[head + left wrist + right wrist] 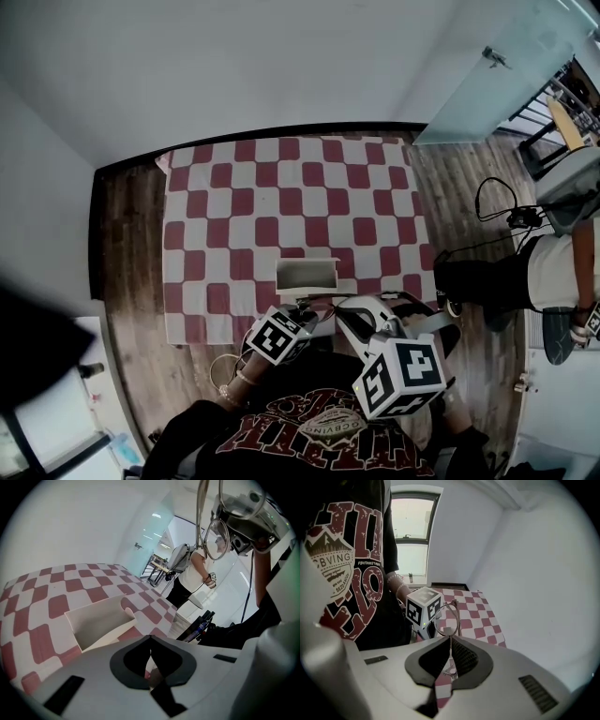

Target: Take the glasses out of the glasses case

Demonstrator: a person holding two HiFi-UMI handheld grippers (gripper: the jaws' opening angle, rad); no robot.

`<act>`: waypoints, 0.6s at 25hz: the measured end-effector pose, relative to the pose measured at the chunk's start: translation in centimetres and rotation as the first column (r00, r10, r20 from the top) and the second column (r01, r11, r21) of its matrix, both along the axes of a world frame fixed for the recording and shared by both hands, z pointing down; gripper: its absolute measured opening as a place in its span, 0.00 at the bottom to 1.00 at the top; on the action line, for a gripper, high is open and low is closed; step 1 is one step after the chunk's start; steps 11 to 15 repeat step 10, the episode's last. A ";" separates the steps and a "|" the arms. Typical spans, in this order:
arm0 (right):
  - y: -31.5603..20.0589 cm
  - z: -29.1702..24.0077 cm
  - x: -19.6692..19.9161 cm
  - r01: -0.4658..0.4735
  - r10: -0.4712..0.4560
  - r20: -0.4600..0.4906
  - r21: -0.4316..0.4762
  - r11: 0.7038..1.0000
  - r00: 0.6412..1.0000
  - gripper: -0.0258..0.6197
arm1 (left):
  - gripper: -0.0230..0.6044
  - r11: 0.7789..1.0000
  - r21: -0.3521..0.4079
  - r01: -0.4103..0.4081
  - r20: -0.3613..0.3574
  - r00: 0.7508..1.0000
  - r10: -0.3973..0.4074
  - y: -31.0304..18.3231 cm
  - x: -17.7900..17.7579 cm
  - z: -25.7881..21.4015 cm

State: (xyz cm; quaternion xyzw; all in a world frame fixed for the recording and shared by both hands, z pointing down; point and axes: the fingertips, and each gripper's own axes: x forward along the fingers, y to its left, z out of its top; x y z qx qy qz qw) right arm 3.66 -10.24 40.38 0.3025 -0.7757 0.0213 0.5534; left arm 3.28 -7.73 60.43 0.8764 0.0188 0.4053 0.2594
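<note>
The white glasses case (307,275) lies open near the front edge of the red-and-white checked cloth (281,187); its hollow inside (96,620) looks empty. The thin wire-framed glasses (448,619) rise from my right gripper (450,640), which is shut on part of the frame. In the left gripper view the glasses (216,538) hang high at the right, well above the case. My left gripper (150,638) sits just short of the case's near flap, jaws closed with nothing seen between them. In the head view both grippers (302,317) (349,319) hover at the cloth's near edge.
The cloth covers a dark wooden table (127,262) against a white wall. A person (553,267) sits off the table's right side, with cables (497,211) and a glass door (497,84) behind. My own torso is close behind the grippers.
</note>
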 end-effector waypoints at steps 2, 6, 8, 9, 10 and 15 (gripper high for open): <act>0.1 0.0 0.2 -0.006 0.006 -0.002 0.001 1.000 1.000 0.08 | 0.05 1.000 0.002 -0.005 -0.001 1.000 0.005 0.1 0.1 0.0; 0.3 0.2 0.4 -0.008 0.008 -0.005 -0.002 1.000 1.000 0.08 | 0.05 1.000 0.003 -0.008 0.000 1.000 0.008 0.3 0.2 0.0; 0.5 0.3 0.5 -0.008 0.008 -0.007 -0.006 1.000 1.000 0.08 | 0.05 1.000 0.000 -0.005 -0.001 1.000 0.005 0.4 0.3 0.0; 0.6 0.3 0.5 -0.009 0.009 -0.008 -0.009 1.000 1.000 0.08 | 0.05 1.000 -0.002 -0.004 -0.001 1.000 0.004 0.4 0.3 0.0; 0.7 0.4 0.5 -0.009 0.009 -0.008 -0.012 1.000 1.000 0.08 | 0.05 1.000 -0.004 -0.003 -0.002 1.000 0.003 0.5 0.4 0.0; 0.7 0.4 0.5 -0.009 0.009 -0.008 -0.012 1.000 1.000 0.08 | 0.05 1.000 -0.004 -0.003 -0.002 1.000 0.003 0.5 0.4 0.0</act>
